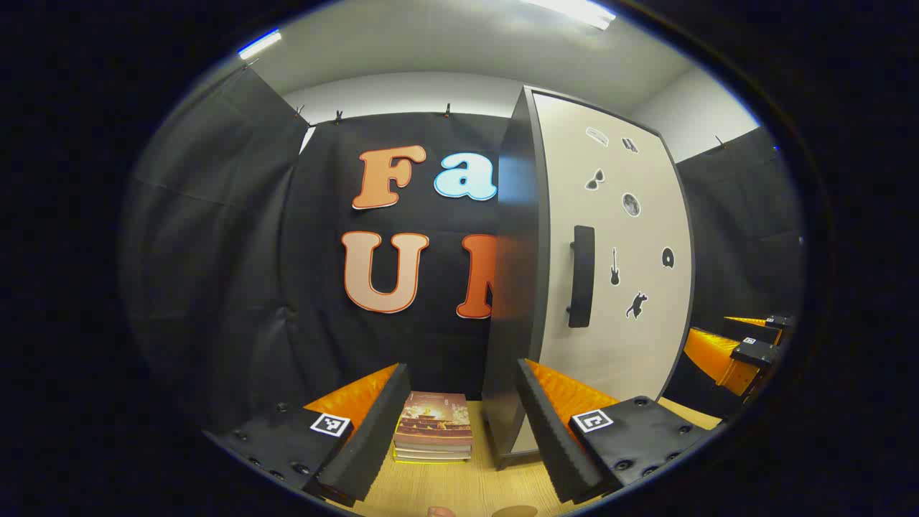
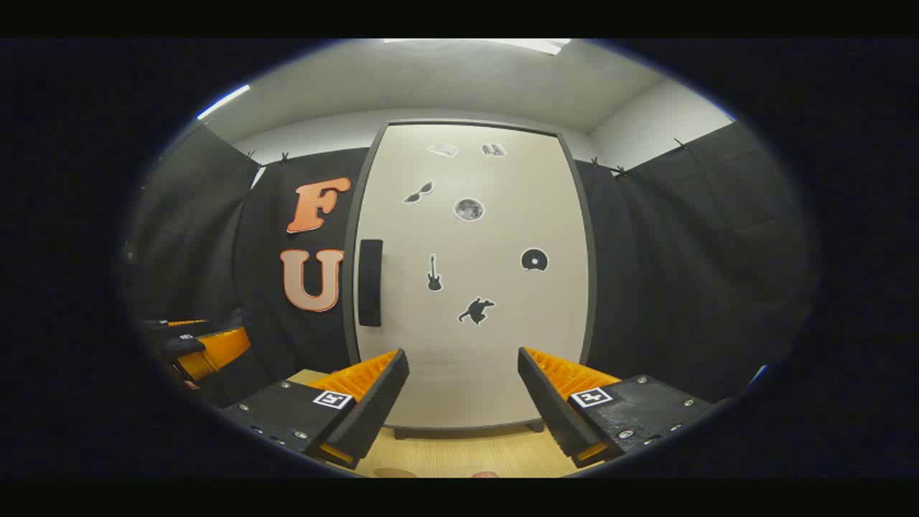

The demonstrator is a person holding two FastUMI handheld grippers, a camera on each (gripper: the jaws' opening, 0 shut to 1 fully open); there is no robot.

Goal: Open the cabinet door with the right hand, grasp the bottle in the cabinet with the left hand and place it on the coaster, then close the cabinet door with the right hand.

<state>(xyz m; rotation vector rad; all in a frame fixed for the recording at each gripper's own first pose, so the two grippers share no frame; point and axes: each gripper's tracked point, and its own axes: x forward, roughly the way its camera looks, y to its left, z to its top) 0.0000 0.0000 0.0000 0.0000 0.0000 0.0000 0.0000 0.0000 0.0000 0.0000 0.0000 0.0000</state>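
Note:
A tall cabinet with a dark side panel (image 1: 513, 287) stands on the wooden table. Its white door (image 2: 502, 237) carries several small black stickers and is shut, hiding the inside. The black vertical handle (image 2: 370, 283) sits at the door's left edge; the left gripper view has the handle (image 1: 581, 276) right of centre. My right gripper (image 2: 463, 355) is open, facing the door's lower middle and apart from it. My left gripper (image 1: 459, 370) is open with nothing between its fingers, pointing at the cabinet's left front corner. The right gripper (image 1: 747, 345) also appears far right in the left gripper view.
A stack of books (image 1: 433, 429) lies on the table (image 1: 445, 488) just left of the cabinet, ahead of my left gripper. A small brown rounded shape (image 1: 513, 511) peeks in at the table's near edge. In the right gripper view, the left gripper (image 2: 197, 348) is at the far left.

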